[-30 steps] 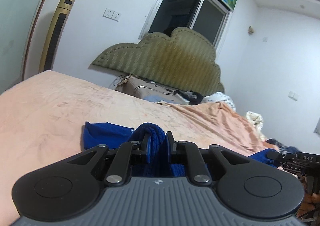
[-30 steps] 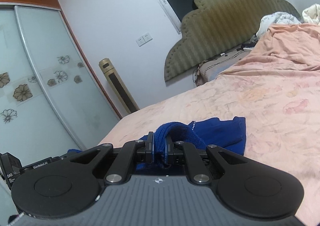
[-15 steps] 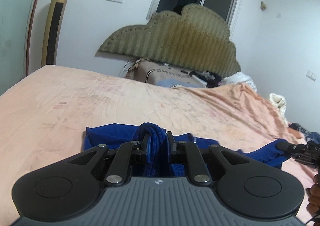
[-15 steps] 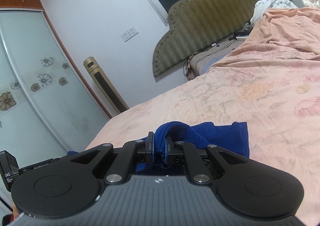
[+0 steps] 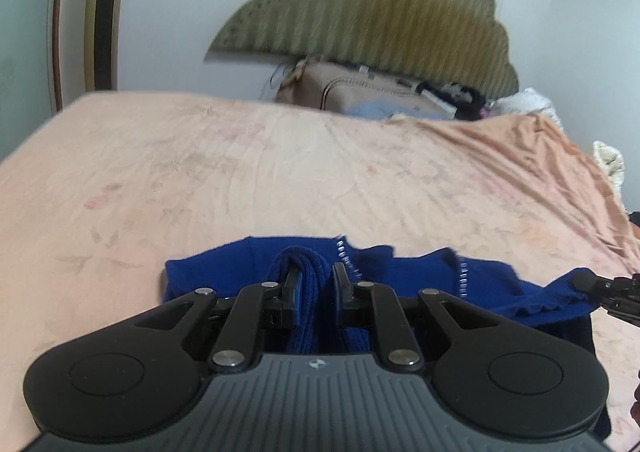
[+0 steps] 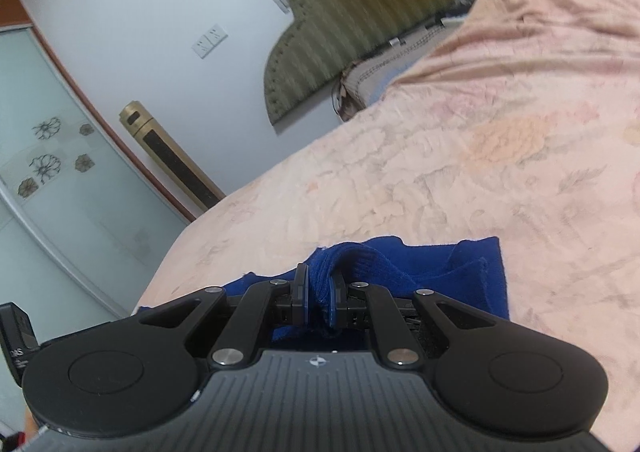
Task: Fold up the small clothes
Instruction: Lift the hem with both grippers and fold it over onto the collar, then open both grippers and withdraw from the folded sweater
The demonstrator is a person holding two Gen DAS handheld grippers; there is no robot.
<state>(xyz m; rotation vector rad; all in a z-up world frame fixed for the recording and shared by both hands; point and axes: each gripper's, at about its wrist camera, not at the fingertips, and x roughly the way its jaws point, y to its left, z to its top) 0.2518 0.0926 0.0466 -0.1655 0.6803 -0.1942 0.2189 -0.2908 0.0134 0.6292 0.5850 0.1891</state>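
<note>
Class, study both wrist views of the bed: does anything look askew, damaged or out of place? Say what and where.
Nothing looks damaged or spilled. The blue knitted garment lies rumpled, not flat, on the peach bedsheet, bunched where the left tongs and right tongs pinch it. The sheet is creased, and oddments clutter the head of the bed.
</note>
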